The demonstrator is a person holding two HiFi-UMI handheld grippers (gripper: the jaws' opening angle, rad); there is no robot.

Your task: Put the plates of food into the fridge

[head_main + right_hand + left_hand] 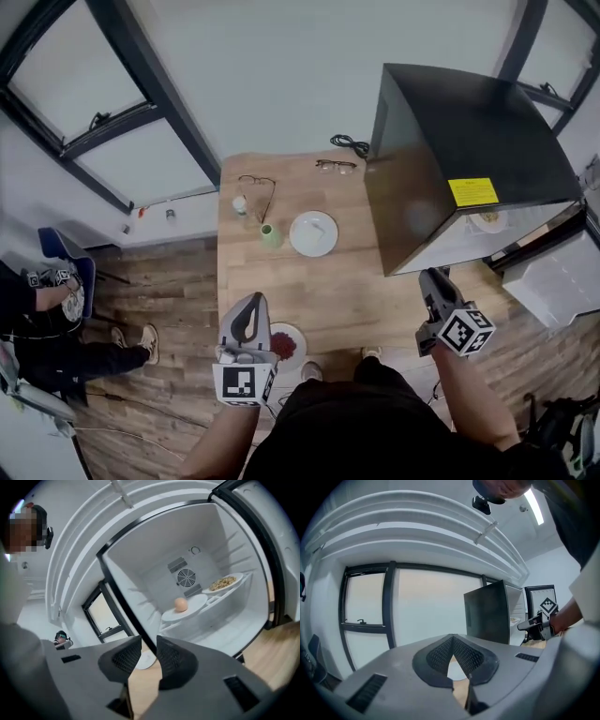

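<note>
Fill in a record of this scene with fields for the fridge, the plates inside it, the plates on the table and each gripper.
Fridge: black fridge, on the table, door open
Inside: plate with a round orange item; plate of pale yellow food
On table: white plate; plate of red food
Grippers: left gripper shut, empty; right gripper open, empty

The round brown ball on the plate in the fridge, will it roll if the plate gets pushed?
Probably. The round food looks smooth and sits loose on a shallow white plate, so a bump could start it rolling. The plate looks stiff and likely breakable.
</note>
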